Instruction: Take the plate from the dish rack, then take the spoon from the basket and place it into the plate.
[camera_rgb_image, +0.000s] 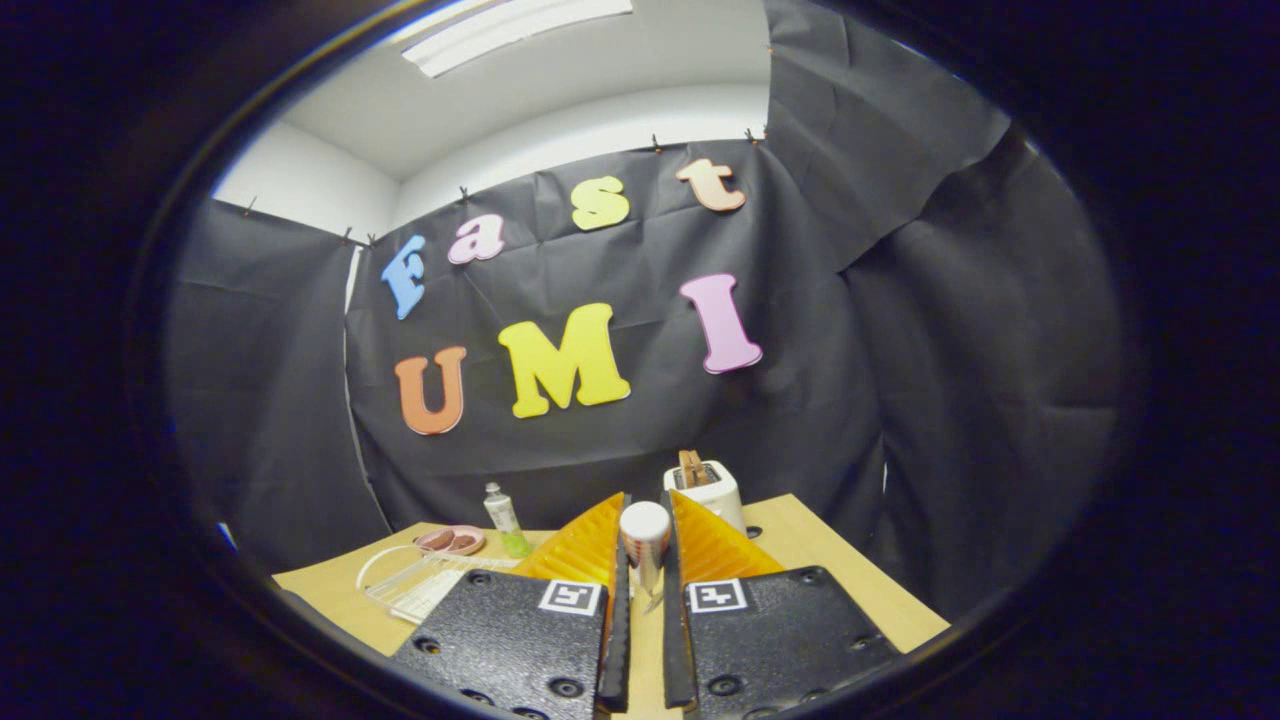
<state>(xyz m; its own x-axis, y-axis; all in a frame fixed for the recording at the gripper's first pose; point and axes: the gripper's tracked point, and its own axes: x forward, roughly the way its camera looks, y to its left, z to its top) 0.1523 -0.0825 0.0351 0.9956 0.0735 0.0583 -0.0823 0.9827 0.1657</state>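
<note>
One wooden table (840, 560), gripper (645, 580) clamping spoon (645, 545); black-draped booth

The scene is viewed from a fisheye camera mounted on the claw (641, 640), low over the wooden surface (810, 545); it is faced forward along the two fingers towards the booth's black cloth wall; ceiling is included above.

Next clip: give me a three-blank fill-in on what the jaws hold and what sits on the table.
1. Clamped upright between the jaws, white head up, is the ___.
2. Just beyond it on the table stands a white ___.
3. The plate beside the green tube is ___ in colour.
Missing words: spoon; toaster; pink.
</note>
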